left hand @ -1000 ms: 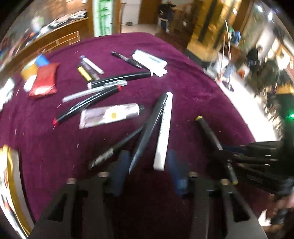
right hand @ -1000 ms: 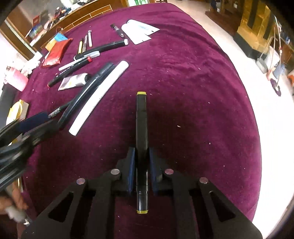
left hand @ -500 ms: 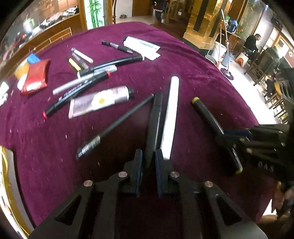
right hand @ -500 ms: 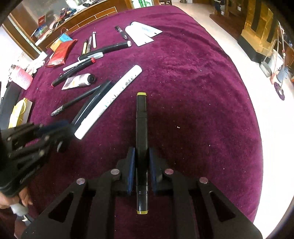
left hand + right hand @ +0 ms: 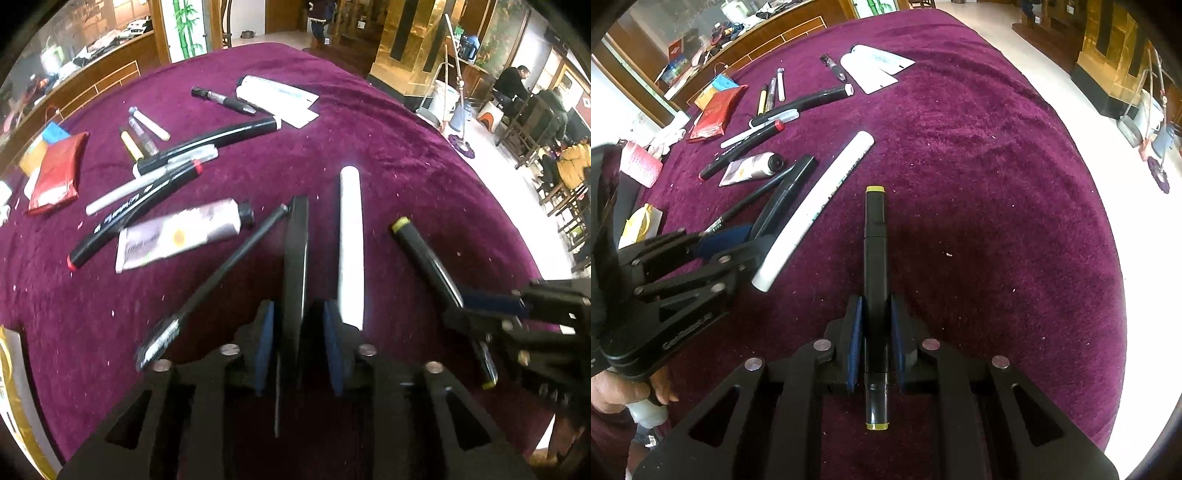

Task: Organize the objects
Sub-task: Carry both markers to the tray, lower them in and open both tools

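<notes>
Yellow-tipped marker (image 5: 874,280): rigid, light, smooth-barrelled; clamped mid-barrel in right gripper (image 5: 874,343). Black pen (image 5: 295,266): stiff, slim; between left gripper (image 5: 298,343) pads, just parted, released.

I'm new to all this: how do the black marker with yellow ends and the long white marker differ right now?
The yellow-ended black marker is clamped between the pads of the right gripper; the white marker lies free on the purple cloth, beside the left gripper. The black one is dark with yellow tips; the white one is pale with printing along its side. Both are long, slim markers.
</notes>
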`<state>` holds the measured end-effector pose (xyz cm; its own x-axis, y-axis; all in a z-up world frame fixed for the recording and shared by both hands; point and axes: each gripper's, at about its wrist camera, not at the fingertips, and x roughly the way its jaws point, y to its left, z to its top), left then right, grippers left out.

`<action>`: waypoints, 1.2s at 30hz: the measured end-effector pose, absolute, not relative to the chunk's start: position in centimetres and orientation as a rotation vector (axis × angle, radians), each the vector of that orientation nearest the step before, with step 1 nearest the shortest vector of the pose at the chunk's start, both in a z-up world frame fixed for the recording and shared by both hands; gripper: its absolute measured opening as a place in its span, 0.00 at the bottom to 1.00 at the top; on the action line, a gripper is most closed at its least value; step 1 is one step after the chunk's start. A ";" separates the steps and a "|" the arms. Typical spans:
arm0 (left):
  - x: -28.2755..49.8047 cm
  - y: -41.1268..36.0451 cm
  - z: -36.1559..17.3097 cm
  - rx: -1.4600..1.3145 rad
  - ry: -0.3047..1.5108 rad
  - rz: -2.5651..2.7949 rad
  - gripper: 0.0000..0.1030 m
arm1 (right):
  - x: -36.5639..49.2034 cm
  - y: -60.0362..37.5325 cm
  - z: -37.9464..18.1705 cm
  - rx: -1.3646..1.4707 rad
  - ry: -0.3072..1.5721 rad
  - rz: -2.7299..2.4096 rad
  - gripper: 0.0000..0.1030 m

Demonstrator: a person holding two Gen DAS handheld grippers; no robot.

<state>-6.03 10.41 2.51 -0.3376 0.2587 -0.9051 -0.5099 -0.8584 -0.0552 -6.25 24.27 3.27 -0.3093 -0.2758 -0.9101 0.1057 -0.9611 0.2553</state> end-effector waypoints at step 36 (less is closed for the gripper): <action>6.2 -20.8 10.3 -1.470 -0.419 2.581 0.11 | -3.1 8.2 9.4 1.509 -0.512 -1.897 0.12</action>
